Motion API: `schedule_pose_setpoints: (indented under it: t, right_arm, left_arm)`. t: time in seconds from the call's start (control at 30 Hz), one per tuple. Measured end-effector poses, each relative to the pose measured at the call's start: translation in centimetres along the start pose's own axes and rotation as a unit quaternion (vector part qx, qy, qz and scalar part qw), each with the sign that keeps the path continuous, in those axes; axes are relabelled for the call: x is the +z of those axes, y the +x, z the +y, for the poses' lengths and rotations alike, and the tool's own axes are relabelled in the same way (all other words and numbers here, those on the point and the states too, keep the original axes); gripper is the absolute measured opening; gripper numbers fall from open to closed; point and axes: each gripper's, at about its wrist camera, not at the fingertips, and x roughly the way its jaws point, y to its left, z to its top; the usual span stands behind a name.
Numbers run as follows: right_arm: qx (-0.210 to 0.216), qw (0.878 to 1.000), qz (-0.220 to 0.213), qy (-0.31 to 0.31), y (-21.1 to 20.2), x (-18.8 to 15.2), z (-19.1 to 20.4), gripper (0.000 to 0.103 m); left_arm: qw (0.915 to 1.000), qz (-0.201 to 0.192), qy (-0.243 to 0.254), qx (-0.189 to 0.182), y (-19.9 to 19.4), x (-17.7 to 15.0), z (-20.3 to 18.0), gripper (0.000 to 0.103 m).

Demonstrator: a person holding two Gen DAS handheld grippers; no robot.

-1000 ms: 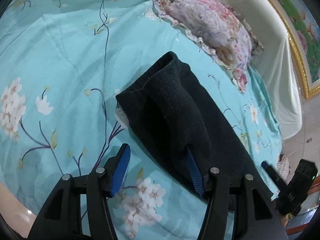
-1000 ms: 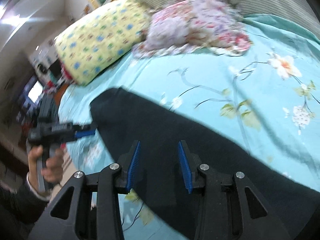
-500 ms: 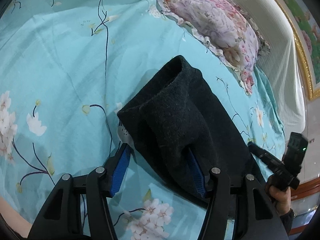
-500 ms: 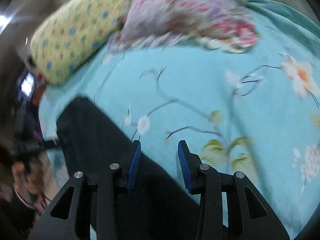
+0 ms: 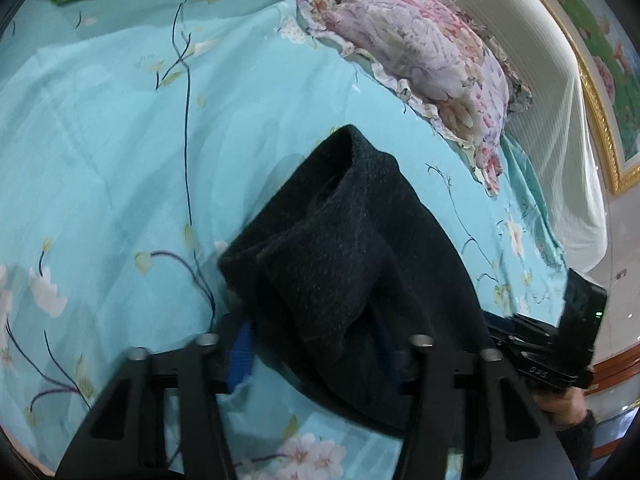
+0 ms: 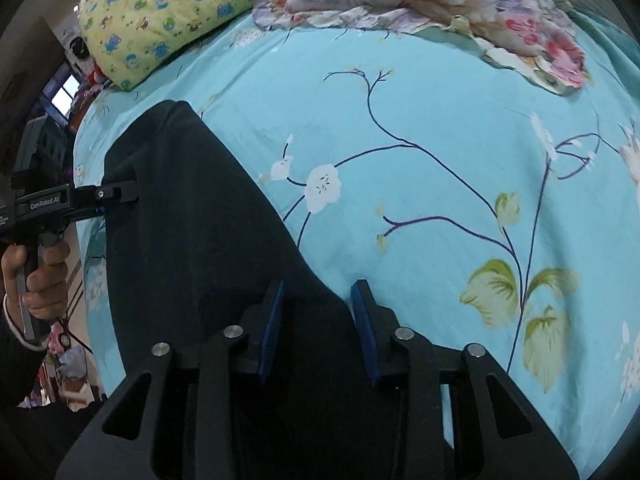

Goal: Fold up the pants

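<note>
Black fleecy pants point(image 5: 352, 264) lie lengthwise on a turquoise floral bed sheet point(image 5: 120, 152), one end bunched and lifted toward twelve o'clock in the left wrist view. The left gripper point(image 5: 312, 344) has its fingers point(image 5: 240, 348) spread wide around that raised cloth, apparently not pinching it. The right gripper point(image 6: 318, 324), fingers parted and holding nothing, hovers at the pants' right edge. Two pillows, a pink floral pillow point(image 5: 424, 52) and a yellow printed pillow point(image 6: 168, 12), sit beyond at twelve o'clock. To fold well, both fingers should probably close firmly on matching edges, then carry the cloth over evenly, keeping layers aligned.
</note>
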Motion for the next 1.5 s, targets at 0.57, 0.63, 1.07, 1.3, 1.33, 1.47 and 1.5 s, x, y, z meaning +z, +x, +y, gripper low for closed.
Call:
schedule_pose_setpoints:
  t: [0.57, 0.63, 1.07, 1.3, 1.33, 1.47, 1.5]
  right_arm:
    - [-0.112, 0.988, -0.101, -0.015, -5.2, 1.0, 2.0, 0.005]
    - [-0.11, 0.989, -0.097, -0.005, -4.3, 0.8, 1.8, 0.005]
    - [-0.104, 0.981, -0.139, 0.085, -6.4, -1.3, 0.4, 0.032]
    - [-0.095, 0.97, -0.182, 0.129, -10.5, -5.6, 0.8, 0.039]
    - [-0.094, 0.969, -0.185, 0.135, -10.9, -6.3, 0.8, 0.04]
    - [-0.091, 0.961, -0.198, 0.168, -12.4, -9.7, 0.8, 0.043]
    - [-0.093, 0.959, -0.201, 0.178, -12.9, -10.8, 0.7, 0.044]
  left_arm:
    - [0.9955, -0.054, 0.063, -0.046, -4.2, 0.2, -0.9, 0.017]
    - [0.9962, -0.045, 0.065, -0.037, -3.3, 0.2, -0.5, 0.017]
    - [0.9943, -0.082, 0.067, 0.016, -6.1, -0.2, 0.1, 0.041]
    - [0.9903, -0.104, 0.092, -0.008, -8.3, -0.3, -3.0, 0.048]
    - [0.9899, -0.102, 0.098, -0.011, -8.2, -0.5, -3.7, 0.048]
    - [0.9887, -0.081, 0.123, -0.028, -6.9, -1.5, -6.6, 0.049]
    - [0.9881, -0.075, 0.13, -0.032, -6.5, -1.7, -7.5, 0.049]
